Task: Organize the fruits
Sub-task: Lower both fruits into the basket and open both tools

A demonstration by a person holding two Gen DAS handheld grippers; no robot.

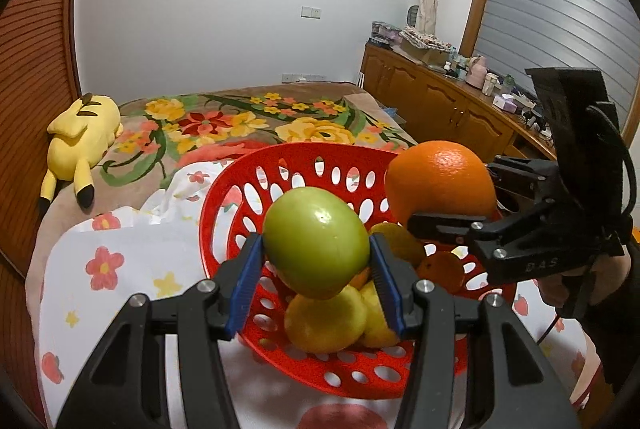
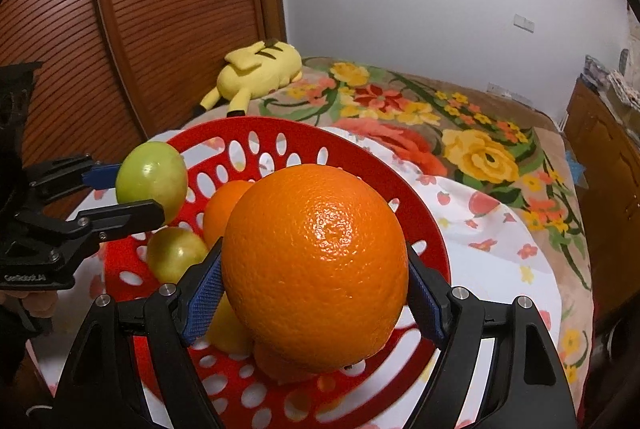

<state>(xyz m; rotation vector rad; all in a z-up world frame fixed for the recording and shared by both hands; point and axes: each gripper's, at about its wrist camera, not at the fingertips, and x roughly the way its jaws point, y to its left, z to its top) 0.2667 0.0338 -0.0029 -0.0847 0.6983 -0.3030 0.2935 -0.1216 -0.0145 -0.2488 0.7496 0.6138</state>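
Note:
A red perforated basket (image 1: 304,165) (image 2: 360,165) sits on a white flowered cloth on the bed. It holds several yellow, green and orange fruits (image 1: 326,321) (image 2: 176,253). My left gripper (image 1: 316,269) is shut on a green apple (image 1: 316,241) and holds it above the basket; the apple also shows in the right wrist view (image 2: 154,181). My right gripper (image 2: 316,297) is shut on a large orange (image 2: 316,265) above the basket's right side; the orange shows in the left wrist view (image 1: 440,181) too.
A yellow Pikachu plush (image 1: 80,133) (image 2: 260,69) lies at the bed's far left by a slatted wooden wardrobe (image 2: 140,29). A flowered blanket (image 1: 248,121) covers the bed. A wooden sideboard (image 1: 440,101) with clutter stands along the right wall.

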